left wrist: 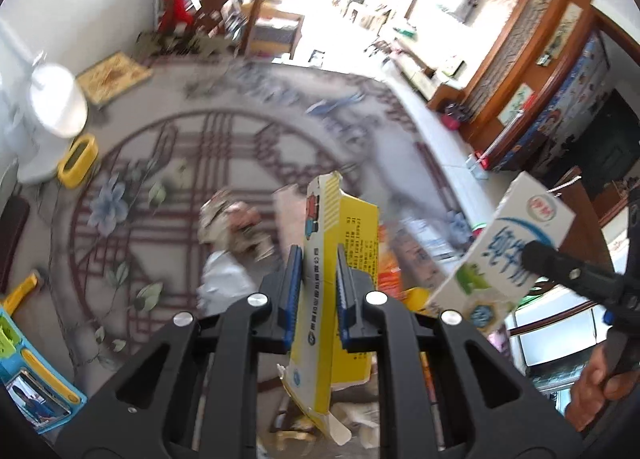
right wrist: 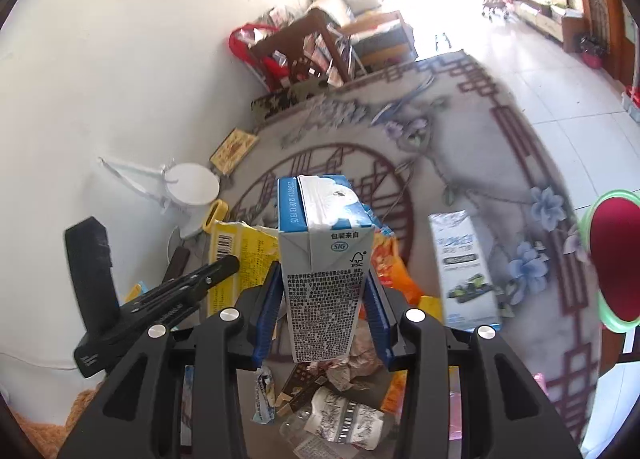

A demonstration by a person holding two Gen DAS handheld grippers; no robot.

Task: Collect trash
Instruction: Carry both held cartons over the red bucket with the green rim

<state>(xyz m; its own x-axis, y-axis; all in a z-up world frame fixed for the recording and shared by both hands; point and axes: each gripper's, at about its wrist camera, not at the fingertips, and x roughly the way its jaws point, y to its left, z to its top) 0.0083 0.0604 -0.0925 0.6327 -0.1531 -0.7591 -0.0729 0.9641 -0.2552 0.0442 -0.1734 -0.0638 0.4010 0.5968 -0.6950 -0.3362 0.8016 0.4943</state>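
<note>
My left gripper (left wrist: 317, 259) is shut on a flattened yellow cardboard box (left wrist: 336, 279), held upright above the patterned rug (left wrist: 140, 199). My right gripper (right wrist: 322, 283) is shut on a white and blue milk carton (right wrist: 324, 259), also held in the air; the carton shows in the left wrist view (left wrist: 504, 255) at right. The yellow box (right wrist: 240, 259) and left gripper's finger (right wrist: 192, 287) show at left in the right wrist view. Loose trash lies below: crumpled paper (left wrist: 236, 227), orange wrappers (right wrist: 396, 271), a crushed bottle (right wrist: 340, 419).
A white and grey box (right wrist: 464, 271) lies on the rug at right. A white fan base (left wrist: 52, 107) and a yellow holder (left wrist: 78, 161) stand at the rug's left edge. A cluttered wooden chair (right wrist: 312, 47) is by the wall. A red-seated stool (right wrist: 616, 259) is at far right.
</note>
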